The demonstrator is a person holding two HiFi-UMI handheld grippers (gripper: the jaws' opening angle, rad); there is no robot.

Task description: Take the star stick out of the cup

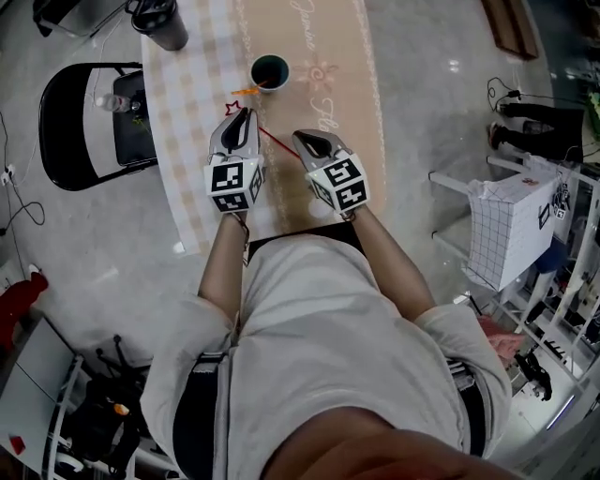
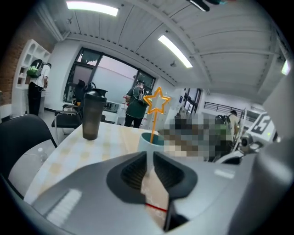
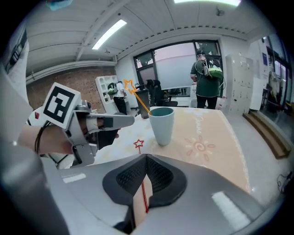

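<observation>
A teal cup [image 1: 270, 72] [image 2: 148, 142] [image 3: 161, 124] stands on the table with an orange star stick [image 1: 246, 91] [image 2: 156, 102] [image 3: 129, 85] leaning out of it to the left. A red star stick [image 1: 267, 136] [image 3: 138, 144] lies flat on the cloth in front of the cup. My left gripper [image 1: 246, 112] [image 2: 149, 160] points at the cup, a short way off, with a slim gap between its pads and nothing in it. My right gripper [image 1: 302, 139] [image 3: 146, 158] is shut over the red stick's near end; whether the pads pinch it I cannot tell.
A dark tumbler [image 1: 161, 23] [image 2: 92, 114] stands at the table's far left corner. A black chair [image 1: 89, 122] carrying a bottle [image 1: 112, 103] sits left of the table. A white gridded box [image 1: 511, 230] and racks stand to the right. People stand far off.
</observation>
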